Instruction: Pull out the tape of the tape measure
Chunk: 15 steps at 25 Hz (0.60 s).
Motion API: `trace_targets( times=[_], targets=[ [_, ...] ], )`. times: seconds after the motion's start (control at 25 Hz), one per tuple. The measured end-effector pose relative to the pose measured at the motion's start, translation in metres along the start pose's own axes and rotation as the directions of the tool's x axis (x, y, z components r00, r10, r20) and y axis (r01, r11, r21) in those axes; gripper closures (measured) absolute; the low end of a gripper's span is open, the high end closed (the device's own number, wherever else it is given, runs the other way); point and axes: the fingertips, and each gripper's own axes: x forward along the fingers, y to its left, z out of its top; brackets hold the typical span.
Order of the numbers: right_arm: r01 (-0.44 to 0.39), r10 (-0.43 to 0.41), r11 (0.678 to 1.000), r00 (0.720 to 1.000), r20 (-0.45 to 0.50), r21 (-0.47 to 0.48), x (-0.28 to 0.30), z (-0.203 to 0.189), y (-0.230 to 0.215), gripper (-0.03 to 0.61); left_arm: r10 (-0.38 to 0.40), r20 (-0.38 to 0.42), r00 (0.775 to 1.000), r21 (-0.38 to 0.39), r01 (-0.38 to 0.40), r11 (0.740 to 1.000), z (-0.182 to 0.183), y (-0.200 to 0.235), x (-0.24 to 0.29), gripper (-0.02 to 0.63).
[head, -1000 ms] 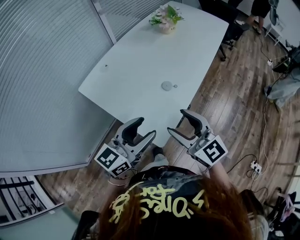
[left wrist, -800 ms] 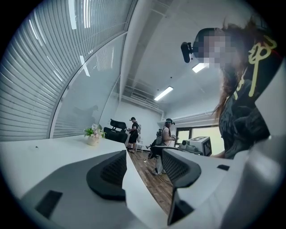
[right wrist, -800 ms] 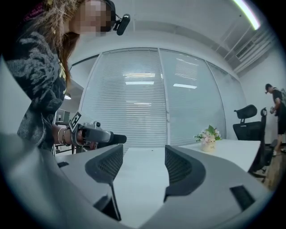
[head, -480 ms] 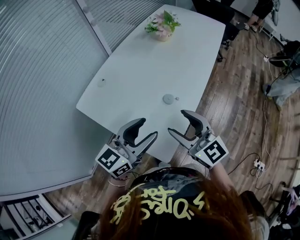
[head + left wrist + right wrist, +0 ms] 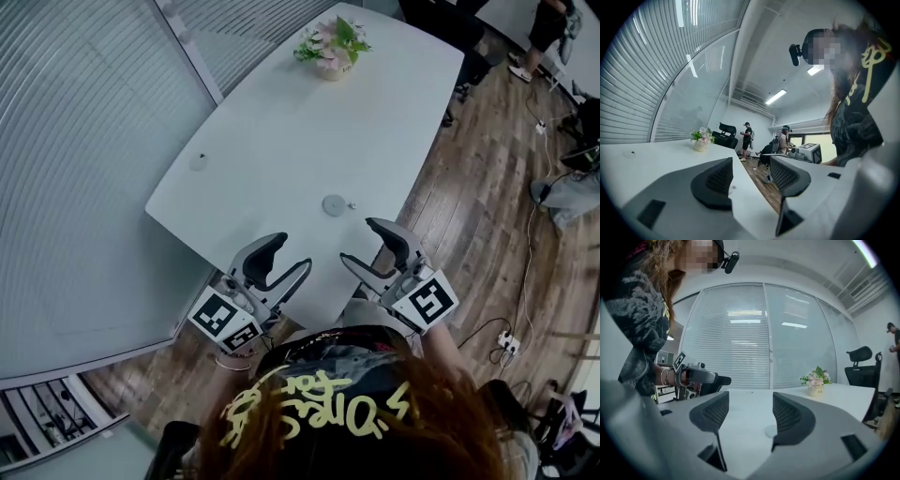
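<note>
The tape measure (image 5: 334, 204) is a small round grey case lying flat on the white table (image 5: 281, 141), near its front end, with a short tab sticking out on its right. Both grippers hover over the table's near edge, short of the case and apart from it. My left gripper (image 5: 285, 260) is open with nothing between its jaws. My right gripper (image 5: 369, 247) is also open and empty. In the right gripper view the tape measure (image 5: 769, 431) shows low between the jaws, ahead of the right gripper (image 5: 750, 408). The left gripper (image 5: 751, 169) points along the table's right edge.
A pot of flowers (image 5: 333, 42) stands at the table's far end. A small dark object (image 5: 199, 159) lies near the left edge. A glass wall with blinds (image 5: 84, 141) runs along the left. Wooden floor with cables (image 5: 506, 328) lies right; chairs and people (image 5: 746, 136) stand beyond.
Both grippers have moved forward together over the table's near end, so the tape measure now lies closer to them. Their jaws stand the same as before.
</note>
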Motion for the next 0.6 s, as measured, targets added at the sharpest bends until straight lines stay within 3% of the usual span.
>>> trace_targets(
  times=[0.2, 0.36, 0.6],
  targets=[
    [-0.090, 0.088, 0.995, 0.995, -0.054, -0.049, 0.016, -0.002, -0.025, 0.301, 0.094, 0.030, 0.995, -0.021, -0.094, 0.995, 0.007, 0.011, 0.010, 0.379],
    [-0.128, 0.104, 0.982, 0.980, -0.168, -0.141, 0.028, -0.035, -0.051, 0.301, 0.129, 0.035, 0.991, -0.026, -0.128, 0.991, 0.004, 0.017, 0.025, 0.379],
    [-0.185, 0.139, 0.970, 0.955, -0.263, -0.159, 0.045, -0.078, -0.075, 0.301, 0.198, 0.033, 0.980, -0.034, -0.197, 0.980, -0.002, 0.018, 0.027, 0.379]
  ],
)
